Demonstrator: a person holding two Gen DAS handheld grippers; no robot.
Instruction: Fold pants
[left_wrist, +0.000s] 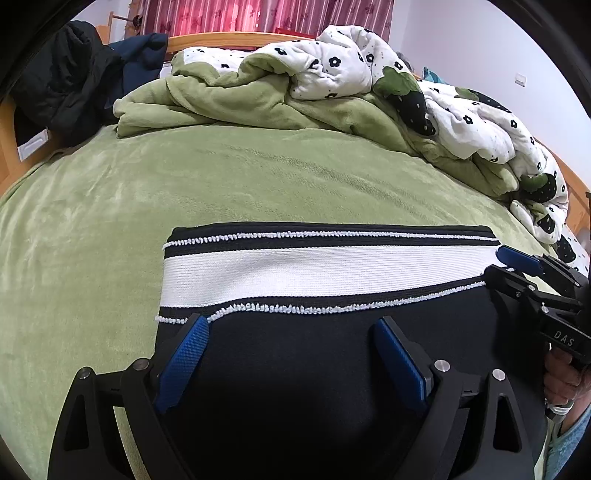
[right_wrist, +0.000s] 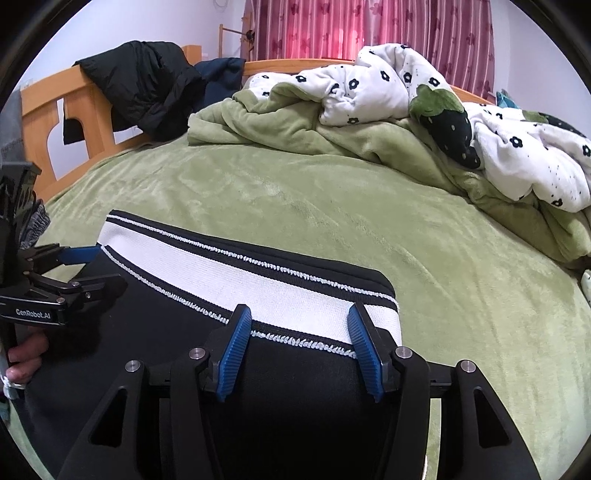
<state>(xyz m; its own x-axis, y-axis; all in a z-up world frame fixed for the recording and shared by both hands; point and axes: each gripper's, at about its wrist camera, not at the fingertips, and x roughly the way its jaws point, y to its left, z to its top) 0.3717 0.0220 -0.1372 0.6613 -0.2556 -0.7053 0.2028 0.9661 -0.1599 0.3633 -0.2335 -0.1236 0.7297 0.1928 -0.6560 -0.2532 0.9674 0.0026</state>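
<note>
With the pants (left_wrist: 325, 332) lying folded on the green bed (left_wrist: 258, 177), we held both the left gripper (left_wrist: 291, 354) and right gripper (right_wrist: 301, 347) spread above them, pinching nothing, probably a fold just released; next would come smoothing or another fold.

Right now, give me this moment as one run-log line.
pants: folded, flat on green blanket | left claw: open over black cloth | right claw: open at white band | nothing gripped
</note>
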